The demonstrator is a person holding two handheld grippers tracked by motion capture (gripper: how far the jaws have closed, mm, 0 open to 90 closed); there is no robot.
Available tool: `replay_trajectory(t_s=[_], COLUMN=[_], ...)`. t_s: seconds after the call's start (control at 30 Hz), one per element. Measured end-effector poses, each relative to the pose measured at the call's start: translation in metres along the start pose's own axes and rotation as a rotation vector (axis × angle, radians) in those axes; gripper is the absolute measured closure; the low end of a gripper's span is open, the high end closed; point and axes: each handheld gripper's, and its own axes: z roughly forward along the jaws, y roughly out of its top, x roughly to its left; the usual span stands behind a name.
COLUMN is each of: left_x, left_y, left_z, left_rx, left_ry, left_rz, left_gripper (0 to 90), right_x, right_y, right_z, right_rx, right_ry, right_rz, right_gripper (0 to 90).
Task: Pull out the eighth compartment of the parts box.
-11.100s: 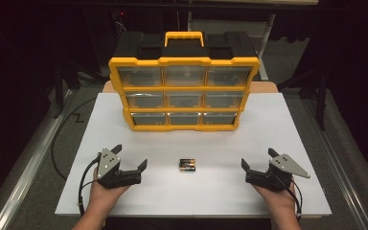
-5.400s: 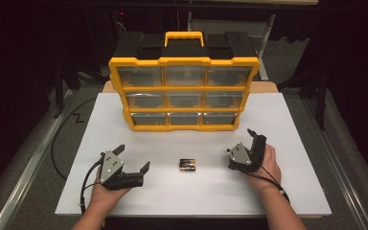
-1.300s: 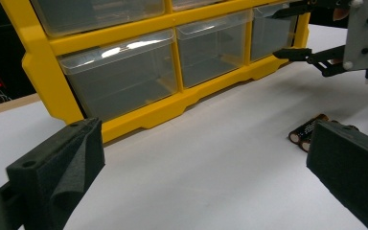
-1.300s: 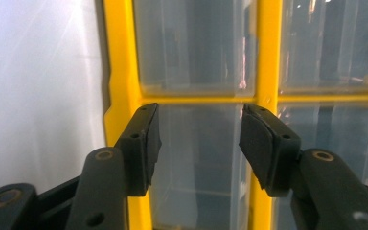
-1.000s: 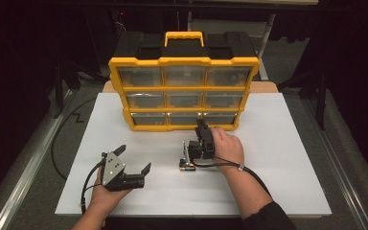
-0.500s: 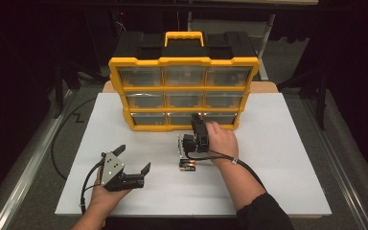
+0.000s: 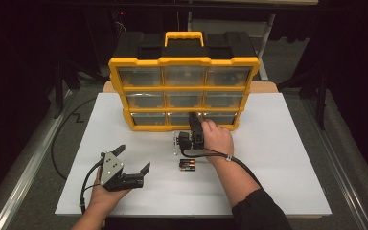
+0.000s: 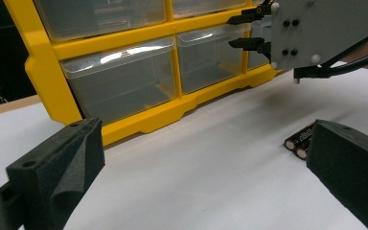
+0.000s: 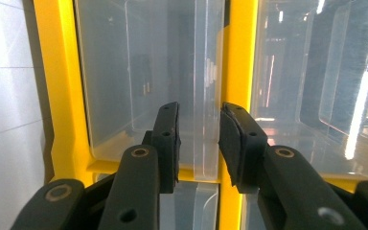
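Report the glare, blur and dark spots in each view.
High view: white table bright, surroundings black. Left gripper view: glare streaks on the clear drawers, near jaws soft. Right gripper view: bright reflections on the drawer front, everything hazy behind it.

Looks like a lab or recording setup rather than anyone's home. White table [image 7: 287, 158] dead centre, lit bright, everything around it blacked out. Metal frame legs [image 7: 322, 91] and dark stands behind, a rail [image 7: 26, 191] along the floor on the left, loose cable [image 7: 60, 143] snaking beside it. Yellow parts organizer [image 7: 184, 91] with clear drawers parked square on the table, a couple of batteries [image 7: 188, 165] laid in front. Handheld grippers with cables and a grey plate [image 8: 323, 28] bolted on, so pretty clearly a data-collection bench.
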Motion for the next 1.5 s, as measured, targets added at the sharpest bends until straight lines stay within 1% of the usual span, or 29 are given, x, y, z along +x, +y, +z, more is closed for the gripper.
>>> replay_trajectory(t_s=[0.2, 0.33, 0.47, 0.6, 0.63, 0.7, 0.73, 0.77, 0.83, 0.87, 0.93, 0.97, 1.0, 1.1, 1.13, 1.17, 1.5], left_x=[0.000, 0.000, 0.000, 0.000, 0.000, 0.000, 0.000, 0.000, 0.000, 0.000, 0.000, 0.000, 0.000, 0.000, 0.000, 0.000, 0.000], left_y=[0.000, 0.000, 0.000, 0.000, 0.001, 0.001, 0.001, 0.001, 0.001, 0.000, 0.001, 0.001, 0.001, 0.001, 0.000, 0.000, 0.000], left_z=[0.000, 0.000, -0.001, -0.001, -0.001, -0.001, -0.001, -0.001, -0.001, -0.001, -0.002, -0.002, -0.002, -0.002, -0.002, -0.002, -0.002], left_rx=[0.003, 0.001, -0.001, -0.004, -0.003, -0.003, -0.003, -0.003, -0.004, -0.004, -0.003, -0.003, -0.006, -0.006, -0.006, -0.006, -0.007], left_ry=[-0.004, -0.004, -0.007, -0.009, -0.009, -0.009, -0.009, -0.010, -0.010, -0.010, -0.009, -0.009, -0.008, -0.009, -0.008, -0.008, -0.008], left_rz=[0.001, 0.001, -0.001, -0.002, -0.001, -0.001, -0.002, -0.002, -0.003, -0.003, -0.002, -0.004, -0.007, -0.006, -0.007, -0.007, -0.008], left_gripper=[0.4, 0.4, 0.4, 0.4, 0.4, 0.4, 0.4, 0.4, 0.4, 0.4, 0.4, 0.4, 0.4, 0.4, 0.4, 0.4, 0.4], right_x=[0.003, 0.005, 0.007, 0.010, 0.011, 0.011, 0.010, 0.011, 0.010, 0.011, 0.009, 0.008, 0.007, 0.005, 0.005, 0.005, 0.005], right_y=[0.005, 0.011, 0.016, 0.017, 0.017, 0.017, 0.017, 0.017, 0.017, 0.017, 0.018, 0.017, 0.017, 0.016, 0.016, 0.017, 0.017], right_z=[0.001, 0.002, 0.002, 0.004, 0.004, 0.004, 0.004, 0.004, 0.004, 0.004, 0.003, 0.003, 0.003, 0.002, 0.002, 0.001, -0.001], right_rx=[0.013, 0.013, 0.009, -0.001, 0.000, 0.000, 0.005, -0.003, -0.001, -0.002, 0.003, -0.004, -0.002, 0.000, -0.006, 0.011, 0.010], right_ry=[-0.037, -0.052, -0.063, -0.097, -0.098, -0.116, -0.112, -0.117, -0.115, -0.116, -0.095, -0.091, -0.082, -0.075, -0.082, -0.068, -0.065], right_rz=[-0.012, 0.001, 0.000, -0.008, -0.017, -0.015, -0.006, -0.010, -0.018, -0.011, 0.002, 0.010, 0.010, 0.009, 0.010, 0.018, 0.010], right_gripper=[72.6, 73.7, 73.6, 73.7, 74.3, 78.6, 78.7, 78.8, 79.5, 79.6, 79.6, 79.5, 79.6, 79.8, 79.9, 79.9, 79.9])
